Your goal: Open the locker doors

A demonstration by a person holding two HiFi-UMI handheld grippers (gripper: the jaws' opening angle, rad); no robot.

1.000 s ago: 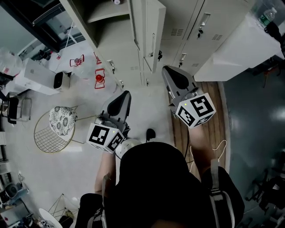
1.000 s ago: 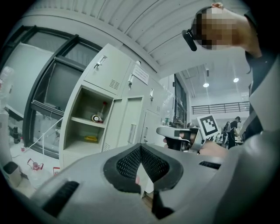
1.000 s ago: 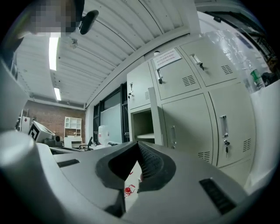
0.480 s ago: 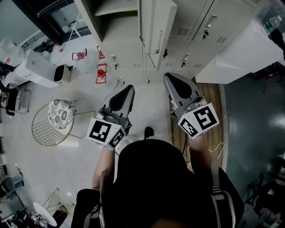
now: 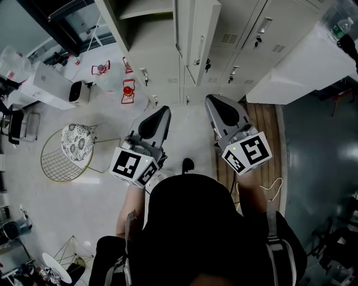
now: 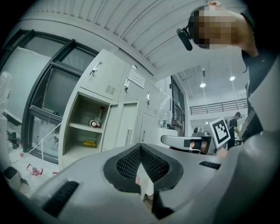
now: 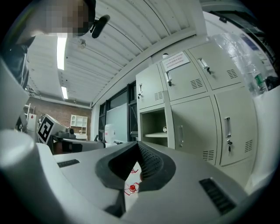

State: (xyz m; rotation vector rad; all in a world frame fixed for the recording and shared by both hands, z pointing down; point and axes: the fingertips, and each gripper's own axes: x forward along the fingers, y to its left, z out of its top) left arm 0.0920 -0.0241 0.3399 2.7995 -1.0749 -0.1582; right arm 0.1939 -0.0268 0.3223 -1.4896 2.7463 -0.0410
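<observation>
A bank of pale grey lockers (image 5: 246,39) fills the top of the head view. One compartment (image 5: 140,11) at the left stands open and shows a shelf. Next to it a tall door (image 5: 197,33) hangs ajar, and the doors to its right are closed. My left gripper (image 5: 158,114) and right gripper (image 5: 215,103) are held side by side over the floor, short of the lockers and touching nothing. Both are shut and empty. The left gripper view shows the open compartment (image 6: 85,131). The right gripper view shows closed doors (image 7: 192,127).
A wire chair with a patterned cushion (image 5: 75,151) stands at the left. Red wire items (image 5: 127,92) and a white box (image 5: 50,89) lie on the floor near the lockers. A wooden strip (image 5: 268,128) and a white counter (image 5: 302,61) are at the right.
The lockers have slid slightly down in the head view. Both grippers stay shut and side by side, with the left one a touch further forward.
</observation>
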